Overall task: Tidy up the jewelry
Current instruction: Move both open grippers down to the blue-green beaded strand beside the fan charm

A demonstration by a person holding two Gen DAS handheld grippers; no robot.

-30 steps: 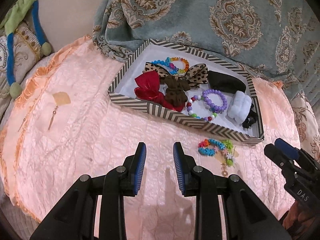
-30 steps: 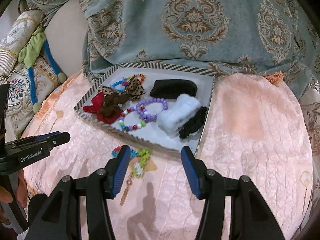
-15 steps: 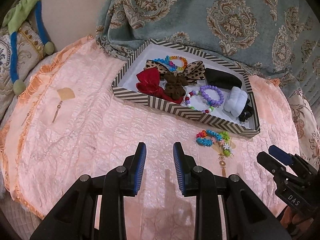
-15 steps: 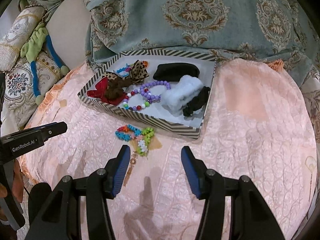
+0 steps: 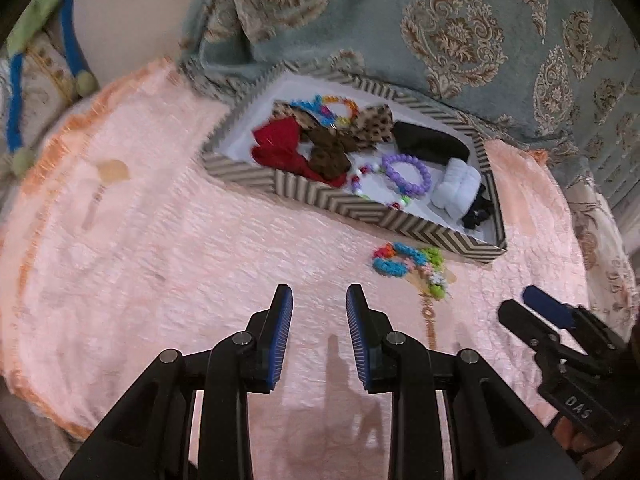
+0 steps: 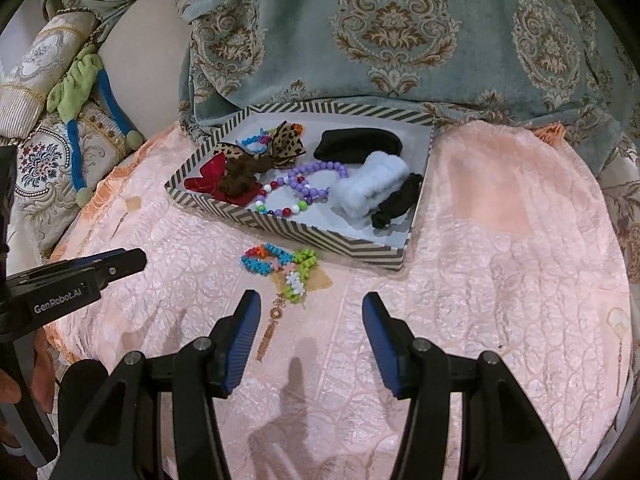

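Note:
A chevron-striped box [image 5: 340, 204] [image 6: 320, 236] lies on the pink quilted cloth [image 6: 500, 280]. It holds a red bow [image 5: 280, 146], a leopard bow, a purple bead bracelet [image 6: 312, 184], a white scrunchie [image 5: 456, 188] and black ones. In front of the box lies a multicoloured bead bracelet [image 5: 404, 262] [image 6: 276, 260] beside a gold drop earring [image 6: 272, 320]. My left gripper [image 5: 319, 312] stands open a little, empty, left of the bracelet. My right gripper [image 6: 311, 304] is open wider, empty, just short of the bracelet.
A teal patterned blanket [image 6: 400, 40] hangs behind the box. Embroidered cushions [image 6: 52, 152] and a green and blue toy [image 6: 80, 84] lie at the left. An earring on a card [image 5: 114, 170] sits far left on the cloth, another earring [image 6: 618, 320] at the right edge.
In the right wrist view the box and the bead bracelet have slid up the picture, away from the fingers. The left view has shifted only slightly. Neither gripper's jaws have changed.

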